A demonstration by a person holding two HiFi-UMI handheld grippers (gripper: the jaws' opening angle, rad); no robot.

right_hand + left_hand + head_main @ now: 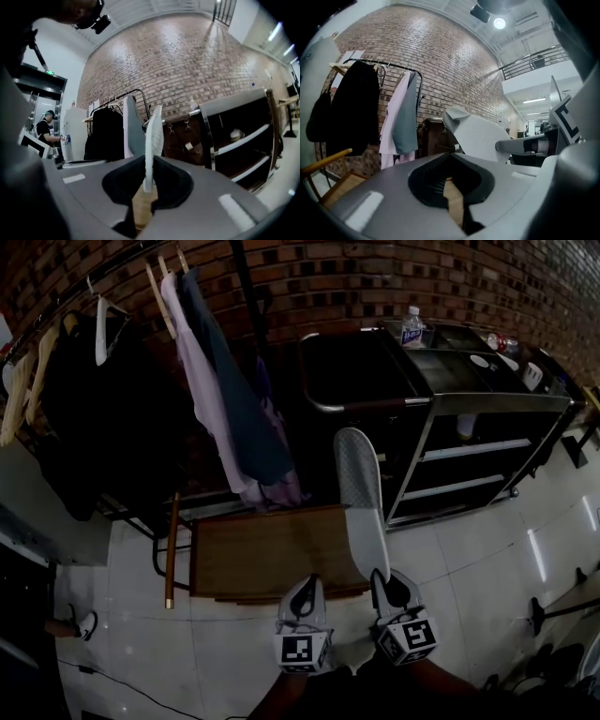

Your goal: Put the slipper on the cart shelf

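Pale grey flat foam slipper (361,512) is being clamped at one end by the right gripper (380,579), jaws nearly closed on its thin body; in the right gripper view it is being seen edge-on, standing upright between the pads. Its free end is being held out in the air ahead of the gripper, past the far edge of the low brown wooden platform (267,554), near the dark metal-framed cart (487,401). The pale cart shelves (473,448) are being seen to its right, apart from it. The left gripper (306,582) is being held just beside the right one, jaws almost together, nothing between them. A rail of hanging clothes (220,399) is being seen left of the cart, a clear plastic bottle (411,326) on its top
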